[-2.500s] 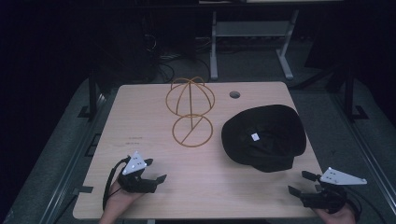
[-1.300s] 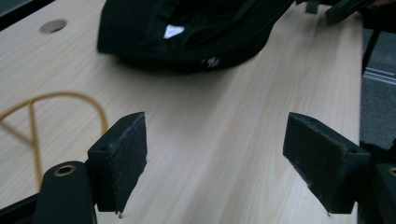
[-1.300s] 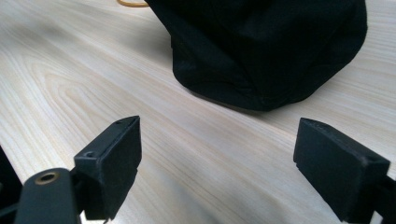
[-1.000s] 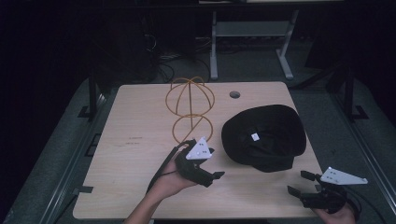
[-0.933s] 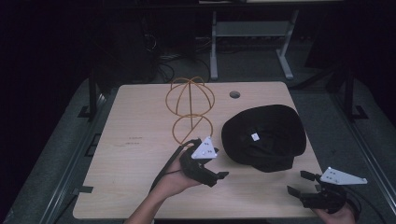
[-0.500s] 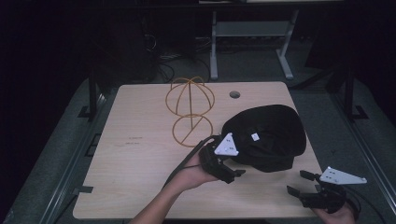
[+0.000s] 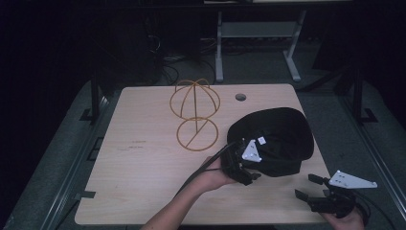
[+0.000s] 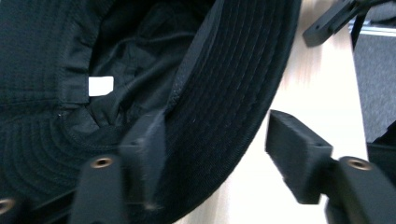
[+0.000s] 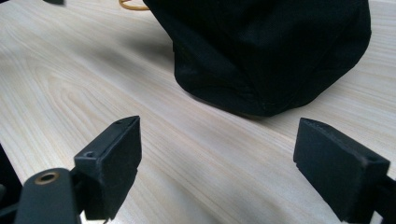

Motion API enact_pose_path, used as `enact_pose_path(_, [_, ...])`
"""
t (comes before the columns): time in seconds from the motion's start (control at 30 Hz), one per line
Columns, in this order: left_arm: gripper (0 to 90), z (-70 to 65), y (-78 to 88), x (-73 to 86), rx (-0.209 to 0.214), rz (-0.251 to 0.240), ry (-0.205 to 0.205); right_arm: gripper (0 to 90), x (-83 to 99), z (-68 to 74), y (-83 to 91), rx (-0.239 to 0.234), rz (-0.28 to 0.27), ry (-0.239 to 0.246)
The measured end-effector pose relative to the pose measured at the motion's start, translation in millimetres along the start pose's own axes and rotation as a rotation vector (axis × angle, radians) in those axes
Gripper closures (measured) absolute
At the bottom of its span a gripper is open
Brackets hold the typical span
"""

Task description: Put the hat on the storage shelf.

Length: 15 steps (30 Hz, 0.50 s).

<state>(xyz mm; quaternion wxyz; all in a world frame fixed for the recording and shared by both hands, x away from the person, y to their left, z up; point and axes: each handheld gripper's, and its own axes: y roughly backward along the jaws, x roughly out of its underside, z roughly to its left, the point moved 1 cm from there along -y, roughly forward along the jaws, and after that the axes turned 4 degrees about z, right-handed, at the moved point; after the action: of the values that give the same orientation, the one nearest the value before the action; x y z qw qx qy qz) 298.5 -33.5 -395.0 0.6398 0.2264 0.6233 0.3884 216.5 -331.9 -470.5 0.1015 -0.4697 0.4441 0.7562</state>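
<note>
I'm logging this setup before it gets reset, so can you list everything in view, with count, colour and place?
Hat: one, black, lying opening-up on the right half of the table, its brim between the left tool's jaws.
Label: one, white, sewn inside the hat.
Wire hat stand: one, golden yellow, upright at the table's middle rear.
Table: one, light wood, with a round hole near its far edge.
Metal frame: one, grey, on the floor behind the table.
Left tool: one, black with a grey plate, at the hat's near brim; jaws have just been closing, brim between them, not yet pinched.
Right tool: one, black with a grey plate, at the table's near right corner, jaws open.
</note>
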Motion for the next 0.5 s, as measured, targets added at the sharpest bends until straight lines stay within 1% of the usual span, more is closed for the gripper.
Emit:
enact_pose_path(0.03, [46.2, 0.1, -2.3, 0.7, -0.010, 0.009, -0.011, 14.7, 0.0, -0.8, -0.9, -0.001, -0.001, 0.002])
enact_pose_path(0.07, [48.2, 0.1, -2.3, 0.7, -0.010, 0.009, -0.011, 14.7, 0.0, -0.8, -0.9, -0.001, -0.001, 0.002])
enact_pose_path(0.1, [52.0, 0.3, -2.6, 1.8, -0.022, -0.003, -0.006, 14.8, -0.5, -0.9, -1.8, -0.003, 0.003, -0.002])
enact_pose_path(0.17, [57.8, 1.3, -2.1, 2.5, -0.025, -0.010, -0.005, 14.7, -1.2, -1.0, -3.4, -0.004, 0.005, 0.000])
enact_pose_path(0.2, [57.8, 1.6, -1.9, 2.9, -0.029, -0.017, 0.000, 14.7, -1.2, -1.0, -3.4, -0.004, 0.005, 0.000])
enact_pose_path(0.23, [63.5, 2.4, 0.4, 4.1, -0.034, -0.033, 0.004, 14.8, -1.8, -0.6, -4.8, -0.005, 0.008, 0.000])
enact_pose_path(0.27, [66.7, 2.4, 0.4, 4.1, -0.034, -0.033, 0.004, 14.8, -1.8, -0.6, -4.8, -0.005, 0.008, 0.000])
enact_pose_path(0.3, [70.6, 2.8, 1.9, 4.8, -0.035, -0.044, 0.007, 14.8, -2.7, 0.3, -6.2, -0.002, 0.008, 0.001])
enact_pose_path(0.33, [70.6, 3.0, 2.9, 5.1, -0.037, -0.049, 0.009, 14.8, -2.7, 0.3, -6.2, -0.002, 0.008, 0.001])
enact_pose_path(0.37, [73.0, 3.1, 4.3, 5.6, -0.038, -0.055, 0.013, 14.8, -3.1, 0.4, -6.5, -0.002, 0.007, 0.004])
enact_pose_path(0.4, [77.2, 3.4, 5.3, 6.3, -0.041, -0.060, 0.013, 14.8, -4.1, 0.7, -7.0, 0.002, 0.005, 0.004])
enact_pose_path(0.43, [77.2, 3.8, 6.1, 7.3, -0.041, -0.066, 0.018, 14.8, -4.1, 0.7, -7.0, 0.002, 0.005, 0.004])
enact_pose_path(0.5, [80.9, 5.2, 8.4, 10.5, -0.024, -0.090, 0.038, 14.8, -6.2, 1.5, -8.2, 0.009, -0.002, 0.006])
